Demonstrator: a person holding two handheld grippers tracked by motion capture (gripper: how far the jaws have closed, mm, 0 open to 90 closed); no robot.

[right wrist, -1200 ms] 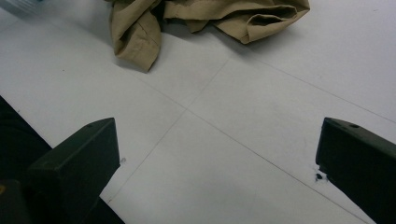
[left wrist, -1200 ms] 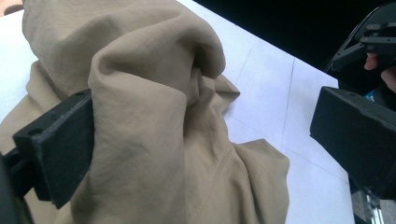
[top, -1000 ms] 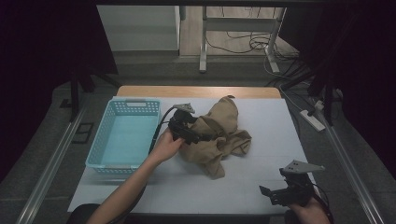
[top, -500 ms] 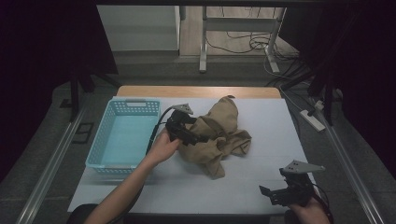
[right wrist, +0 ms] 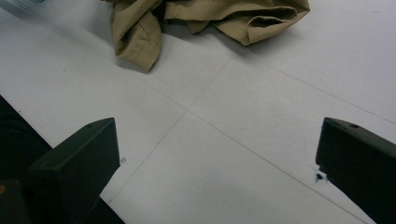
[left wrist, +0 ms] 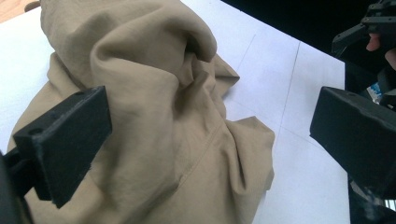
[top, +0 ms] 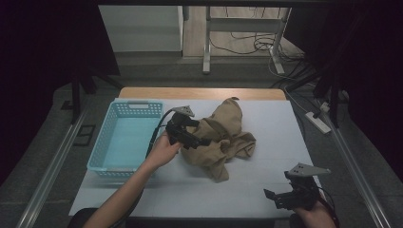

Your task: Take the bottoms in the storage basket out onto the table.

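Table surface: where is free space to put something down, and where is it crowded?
The white table is bare along the near edge, between the tan garment and the right tool, and on the right of the garment toward the table's right edge. The blue basket is empty. It is crowded where the left tool meets the garment.

In the left gripper view, the tan garment (left wrist: 154, 116) runs off the top, left and bottom edges, so its full shape cannot be told. At the upper right of that frame the right gripper (left wrist: 369, 28) is cut by the edge. In the right gripper view the garment is cropped along the top. In the high view the left gripper (top: 202, 141) hides part of the cloth's left edge.
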